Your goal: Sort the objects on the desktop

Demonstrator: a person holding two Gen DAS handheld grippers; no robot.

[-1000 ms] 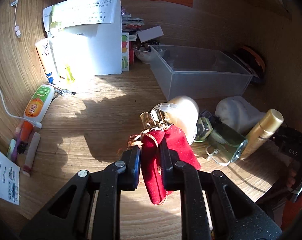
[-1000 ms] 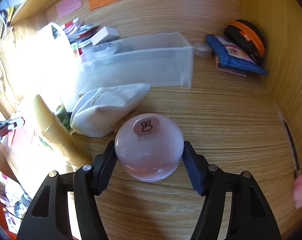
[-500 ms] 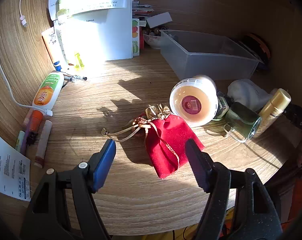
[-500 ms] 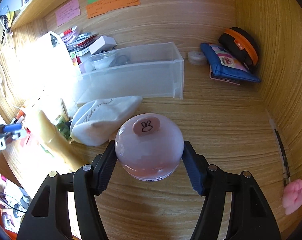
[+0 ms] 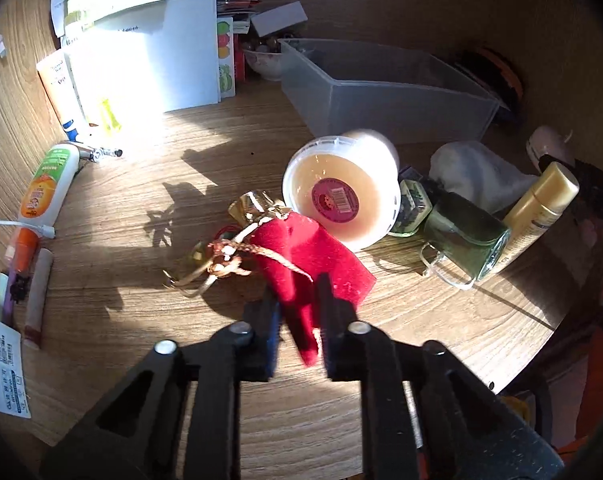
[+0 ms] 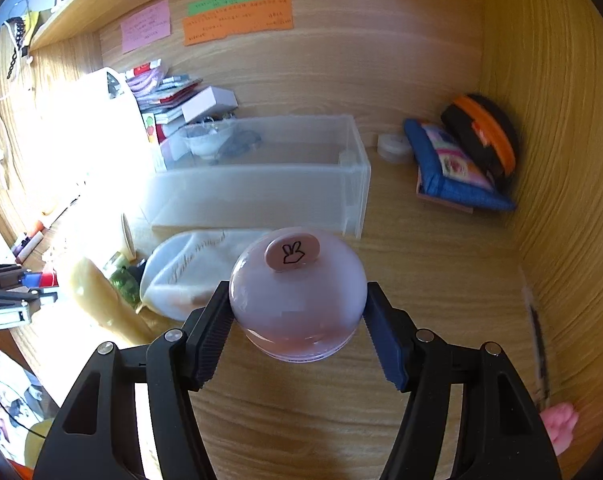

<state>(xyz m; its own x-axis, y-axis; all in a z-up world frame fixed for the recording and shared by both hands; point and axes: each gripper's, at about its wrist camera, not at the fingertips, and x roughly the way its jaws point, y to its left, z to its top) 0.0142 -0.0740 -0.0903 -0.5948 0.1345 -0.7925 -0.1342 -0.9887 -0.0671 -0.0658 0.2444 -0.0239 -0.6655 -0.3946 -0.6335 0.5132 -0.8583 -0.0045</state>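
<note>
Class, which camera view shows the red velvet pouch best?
The left wrist view: the red velvet pouch sits central and sunlit, pinched in the left gripper. The right wrist view shows only a red sliver at its left edge.

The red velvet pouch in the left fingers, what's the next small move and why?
Probably lift the red pouch and carry it toward the clear bin. The left gripper is already shut on the pouch's lower end, while its gold cord trails on the desk, so rise gently.

Left gripper (image 5: 297, 312) jaws pinched nearly together; right gripper (image 6: 297, 328) jaws spread wide.
</note>
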